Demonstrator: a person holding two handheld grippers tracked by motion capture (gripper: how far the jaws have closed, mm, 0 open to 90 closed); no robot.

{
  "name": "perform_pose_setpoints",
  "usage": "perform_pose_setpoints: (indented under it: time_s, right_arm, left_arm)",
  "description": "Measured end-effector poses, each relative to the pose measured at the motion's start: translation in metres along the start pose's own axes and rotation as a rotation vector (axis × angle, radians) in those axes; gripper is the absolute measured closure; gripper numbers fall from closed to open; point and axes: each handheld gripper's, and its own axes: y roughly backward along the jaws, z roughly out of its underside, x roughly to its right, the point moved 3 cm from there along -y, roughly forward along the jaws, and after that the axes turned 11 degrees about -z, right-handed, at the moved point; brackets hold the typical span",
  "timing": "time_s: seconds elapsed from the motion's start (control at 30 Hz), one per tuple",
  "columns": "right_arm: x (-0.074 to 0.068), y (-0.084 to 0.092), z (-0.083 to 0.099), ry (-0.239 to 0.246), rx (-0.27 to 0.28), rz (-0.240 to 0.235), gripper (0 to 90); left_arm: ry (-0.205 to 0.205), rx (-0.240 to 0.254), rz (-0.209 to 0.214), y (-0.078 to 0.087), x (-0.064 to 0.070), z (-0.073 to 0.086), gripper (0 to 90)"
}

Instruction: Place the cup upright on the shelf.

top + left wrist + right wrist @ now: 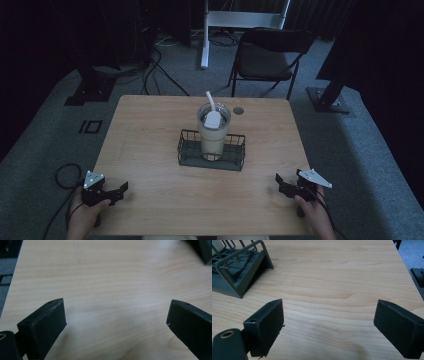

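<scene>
Currently both grippers, left (121, 189) and right (279, 182), rest apart from basketed cup (213, 131); fingers wide, empty, ready to approach.

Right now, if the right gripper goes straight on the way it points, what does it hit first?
Probably nothing soon. The right gripper, jaws open, points across bare table; the wire basket sits off to the left of that line in its view. Depth is hard to judge.

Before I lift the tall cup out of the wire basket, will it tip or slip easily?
The cup is tall and narrow, so it probably tips easily if pushed near the top. It looks filled, so likely heavy, and may spill. Its smooth wall may be slippery. The basket rim should steady its base somewhat.
</scene>
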Motion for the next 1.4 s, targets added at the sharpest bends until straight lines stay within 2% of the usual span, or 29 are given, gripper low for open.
perform_pose_setpoints:
  time_s: [0.2,0.3,0.37,0.5,0.57,0.63,0.83,1.0,1.07,1.4]
  right_arm:
    - [0.002,-0.002,0.0,-0.02,-0.017,0.0,9.1]
    - [0.003,-0.005,-0.001,-0.03,-0.052,-0.009,9.2]
    - [0.003,-0.007,-0.001,-0.016,-0.064,-0.011,9.1]
    - [0.0,-0.012,-0.002,0.021,-0.106,-0.008,9.2]
    - [-0.002,-0.013,-0.001,0.041,-0.129,-0.019,9.2]
    - [-0.003,-0.015,-0.001,0.052,-0.148,-0.029,9.1]
    - [-0.004,-0.019,-0.001,0.064,-0.193,-0.057,9.2]
    - [-0.006,-0.024,0.002,0.102,-0.291,-0.09,9.6]
    - [-0.008,-0.026,0.002,0.12,-0.296,-0.083,9.6]
    - [-0.008,-0.026,0.002,0.119,-0.295,-0.085,9.6]
  left_arm:
    - [0.004,-0.058,-0.031,-0.002,-0.001,0.002,2.8]
    - [-0.038,-0.074,-0.061,-0.003,0.0,0.002,2.8]
    - [-0.036,-0.078,-0.082,-0.004,-0.001,0.002,2.8]
    - [-0.045,-0.082,-0.091,-0.004,0.0,0.002,2.8]
    - [-0.057,-0.087,-0.102,-0.004,0.001,0.002,2.8]
    - [-0.09,-0.094,-0.111,-0.004,0.002,0.003,2.8]
    - [-0.102,-0.094,-0.101,-0.005,0.004,0.003,2.6]
    - [-0.121,-0.089,-0.079,-0.004,0.006,0.004,2.6]
    - [-0.13,-0.089,-0.07,-0.004,0.007,0.004,2.7]
    - [-0.118,-0.09,-0.083,-0.002,0.01,0.005,2.7]
